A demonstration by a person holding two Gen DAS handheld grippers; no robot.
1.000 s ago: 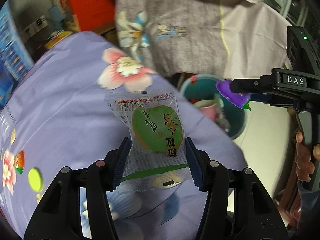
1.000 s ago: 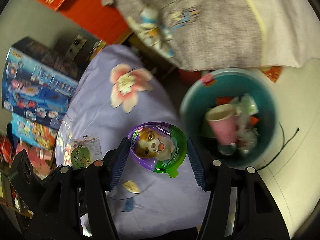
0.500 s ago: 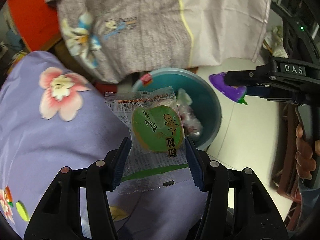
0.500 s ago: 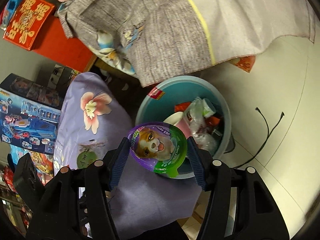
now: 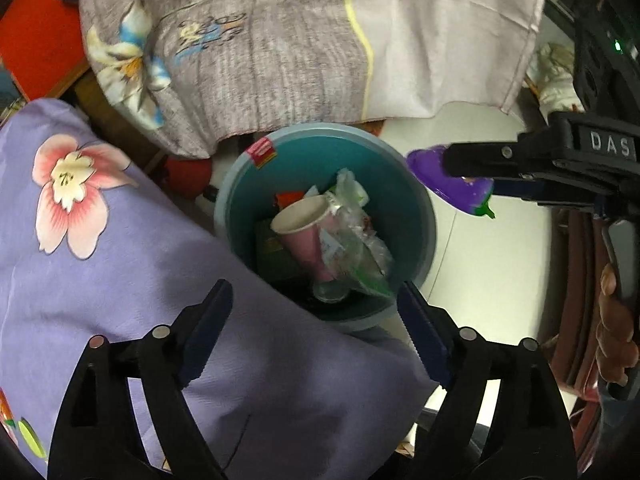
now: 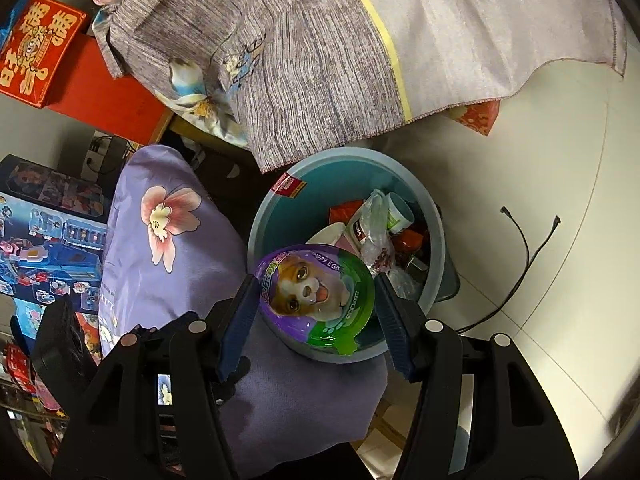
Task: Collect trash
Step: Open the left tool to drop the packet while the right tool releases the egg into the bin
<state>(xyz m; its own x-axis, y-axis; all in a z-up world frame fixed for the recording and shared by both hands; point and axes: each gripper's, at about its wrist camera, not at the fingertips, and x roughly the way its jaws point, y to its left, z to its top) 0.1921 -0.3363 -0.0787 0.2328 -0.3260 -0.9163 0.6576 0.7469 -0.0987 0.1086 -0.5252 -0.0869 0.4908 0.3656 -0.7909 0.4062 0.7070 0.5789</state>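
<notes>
A teal trash bin [image 5: 240, 188] stands on the floor beside the purple flowered cloth; it also shows in the right wrist view [image 6: 264, 216]. It holds a pink paper cup [image 5: 304, 228] and crumpled wrappers [image 5: 352, 240]. My left gripper [image 5: 314, 320] is open and empty above the bin's near rim. My right gripper [image 6: 314, 312] is shut on a purple and green egg-shaped pack with a dog picture [image 6: 316, 296], held over the bin's near side. In the left wrist view the pack [image 5: 448, 184] hangs at the bin's right rim.
A purple cloth with pink flowers [image 5: 120, 272] covers the surface at left. A grey and white cloth [image 6: 360, 60] hangs behind the bin. Red boxes [image 6: 36, 48] and blue toy boxes [image 6: 44, 232] stand at left. A black cable [image 6: 524, 256] lies on the white floor.
My left gripper has opened and the green snack packet it held is gone from it. Both grippers have moved over the bin. The right gripper still holds the egg pack.
</notes>
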